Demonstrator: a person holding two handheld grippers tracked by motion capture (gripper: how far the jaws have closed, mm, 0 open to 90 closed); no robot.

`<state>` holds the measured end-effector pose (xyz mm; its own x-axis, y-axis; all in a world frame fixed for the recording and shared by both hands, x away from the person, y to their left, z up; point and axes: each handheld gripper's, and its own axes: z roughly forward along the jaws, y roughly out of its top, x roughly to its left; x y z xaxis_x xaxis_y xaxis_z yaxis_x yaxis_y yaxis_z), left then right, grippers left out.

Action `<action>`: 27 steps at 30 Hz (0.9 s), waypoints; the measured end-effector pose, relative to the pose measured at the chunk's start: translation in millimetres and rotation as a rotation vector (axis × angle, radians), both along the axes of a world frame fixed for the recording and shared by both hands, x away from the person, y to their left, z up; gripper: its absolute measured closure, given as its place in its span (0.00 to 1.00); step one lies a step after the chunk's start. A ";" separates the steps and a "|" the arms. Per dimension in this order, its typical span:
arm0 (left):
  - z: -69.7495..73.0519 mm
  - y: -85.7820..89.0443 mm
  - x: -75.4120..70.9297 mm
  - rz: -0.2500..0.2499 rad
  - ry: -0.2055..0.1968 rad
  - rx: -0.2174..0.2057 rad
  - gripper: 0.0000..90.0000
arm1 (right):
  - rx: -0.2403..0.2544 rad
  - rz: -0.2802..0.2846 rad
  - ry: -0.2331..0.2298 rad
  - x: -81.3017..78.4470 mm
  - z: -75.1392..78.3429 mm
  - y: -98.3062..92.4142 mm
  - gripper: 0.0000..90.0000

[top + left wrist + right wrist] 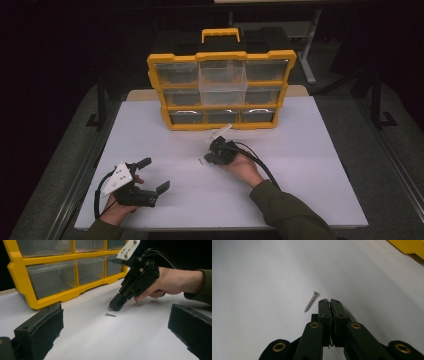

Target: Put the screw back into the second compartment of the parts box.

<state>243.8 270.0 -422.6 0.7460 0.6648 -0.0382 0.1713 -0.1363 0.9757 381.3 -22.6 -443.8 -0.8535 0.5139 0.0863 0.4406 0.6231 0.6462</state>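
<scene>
Jaws of the right gripper point(330, 300) are pressed flat together with nothing between them, tips down at the white table point(300, 165). Just beside those tips lies a small silver screw point(311, 301) — threaded, flat-headed, on its side and untouched. The left gripper point(152, 175) rests near the table's front edge, jaws spread wide and empty. Behind stands a yellow drawer organizer point(222, 90) — its drawer contents are too dim to make out.

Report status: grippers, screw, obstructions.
Left gripper open, idle. Right gripper shut, empty, tips beside screw. Screw loose on table, nothing blocking it.
</scene>
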 end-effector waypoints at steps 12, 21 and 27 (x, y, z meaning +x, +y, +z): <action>-0.1 -0.2 0.0 -0.002 0.000 0.001 0.00 | 0.013 -0.001 0.006 0.2 0.1 -1.6 0.97; -0.1 -0.3 -0.1 -0.003 -0.001 0.001 0.00 | 0.033 0.000 0.026 -1.2 10.5 -8.5 0.97; -0.3 -0.6 0.2 -0.005 -0.004 0.004 0.00 | 0.041 0.028 0.009 -1.6 19.4 -16.7 0.97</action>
